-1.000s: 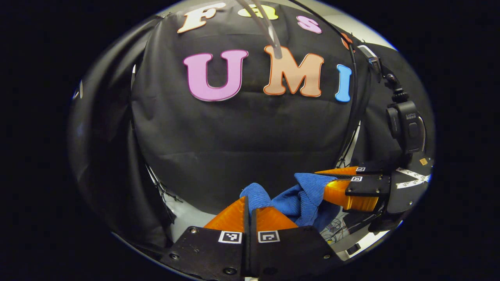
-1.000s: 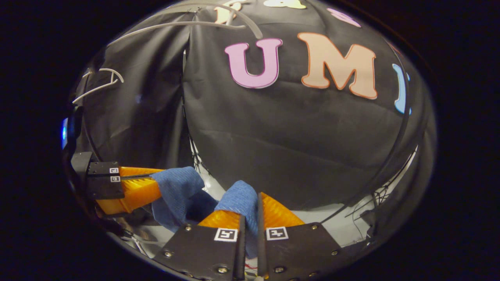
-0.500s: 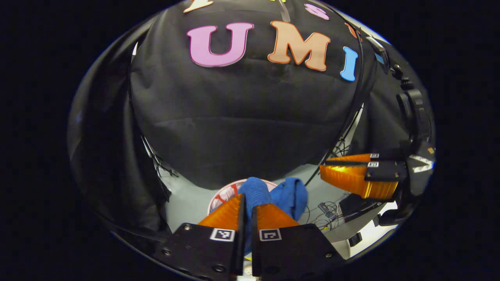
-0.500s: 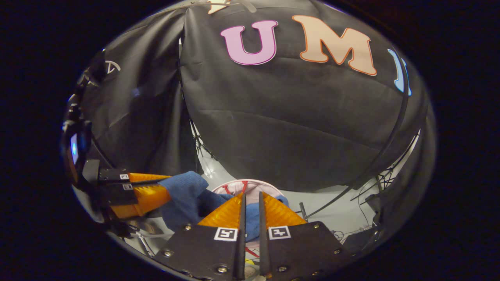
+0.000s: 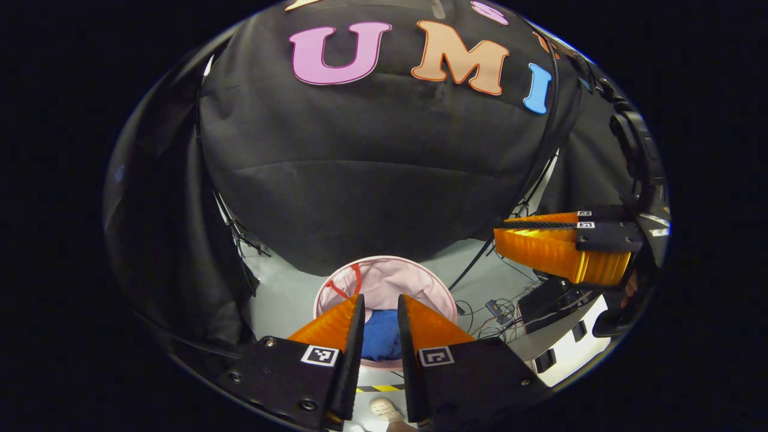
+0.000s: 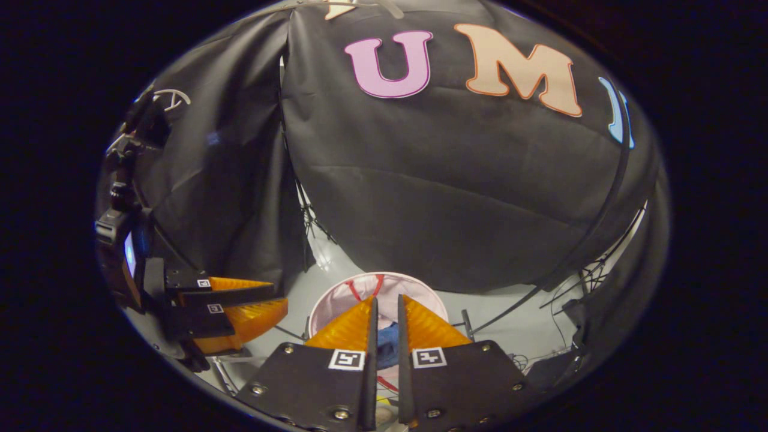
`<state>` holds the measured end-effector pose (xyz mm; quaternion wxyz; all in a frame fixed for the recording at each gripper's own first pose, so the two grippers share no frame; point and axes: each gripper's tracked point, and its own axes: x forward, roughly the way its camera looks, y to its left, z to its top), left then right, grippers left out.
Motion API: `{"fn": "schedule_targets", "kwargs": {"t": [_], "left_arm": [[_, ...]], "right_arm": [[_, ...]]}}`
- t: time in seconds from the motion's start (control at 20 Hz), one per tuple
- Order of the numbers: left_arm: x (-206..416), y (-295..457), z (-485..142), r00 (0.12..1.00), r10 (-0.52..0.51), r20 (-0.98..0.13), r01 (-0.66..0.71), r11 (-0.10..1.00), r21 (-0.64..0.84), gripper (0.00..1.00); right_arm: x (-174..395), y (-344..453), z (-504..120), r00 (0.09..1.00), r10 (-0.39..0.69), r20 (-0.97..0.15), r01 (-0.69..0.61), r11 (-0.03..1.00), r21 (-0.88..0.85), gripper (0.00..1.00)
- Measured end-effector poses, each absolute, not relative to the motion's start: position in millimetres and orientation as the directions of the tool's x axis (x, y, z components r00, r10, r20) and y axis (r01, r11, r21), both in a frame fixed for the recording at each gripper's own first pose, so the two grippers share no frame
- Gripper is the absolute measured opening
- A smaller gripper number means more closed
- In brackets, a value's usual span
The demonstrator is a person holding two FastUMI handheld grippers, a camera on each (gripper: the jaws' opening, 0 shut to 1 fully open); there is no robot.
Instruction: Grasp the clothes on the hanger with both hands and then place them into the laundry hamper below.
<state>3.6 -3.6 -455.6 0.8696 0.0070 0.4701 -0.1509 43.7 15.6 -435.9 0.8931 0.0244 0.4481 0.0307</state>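
Both grippers hang over the hamper with nothing in them: the left gripper (image 5: 379, 312) has its fingers parted by a narrow gap, and through that gap the cloth shows far below; the right gripper (image 6: 384, 315) has its fingers nearly together, a thin slit between them, gripping nothing. From the left gripper view the right one shows off to the side, well apart, its ridged wedge fingers close together and bare. Behind everything stands the wall (image 5: 372, 168), a slack black fabric with soft folds and a dark cable running down it. Below lies a pale floor (image 5: 282, 300) with loose wires and small dark boxes on it. On that floor stands the hamper (image 5: 384, 277), a round, soft-sided tub, pale pink inside, with a thin red handle loop at its rim. Inside it lies the cloth (image 5: 380, 336), a blue knitted-looking garment slumped in a bunch on the bottom. I judge the job as good as done: the garment is off the hanger and in the hamper, and what is left is to draw both hands away. A shoe tip (image 5: 384, 410) pokes in at the lower edge.
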Motion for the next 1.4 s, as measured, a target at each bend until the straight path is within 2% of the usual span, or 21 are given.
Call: {"fn": "schedule_targets", "kwargs": {"t": [0.35,0.7,1.05,1.4], "left_arm": [[7,-5,-444,0.532,-0.261,-0.806,0.291,0.95,-0.115,0.34],[25,-12,-409,0.598,-0.279,-0.751,0.318,0.943,-0.097,0.35],[45,-27,-353,0.683,-0.322,-0.656,0.339,0.935,-0.107,0.34],[61,-42,-283,0.765,-0.374,-0.524,0.369,0.922,-0.12,0.34]], "right_arm": [[41,16,-430,0.602,0.076,-0.795,-0.025,0.997,0.077,0.15],[42,16,-410,0.635,0.076,-0.769,-0.028,0.997,0.076,0.15],[54,13,-372,0.697,0.067,-0.714,-0.033,0.998,0.061,0.14],[78,5,-306,0.8,0.041,-0.599,-0.005,0.998,0.061,0.15]]}}
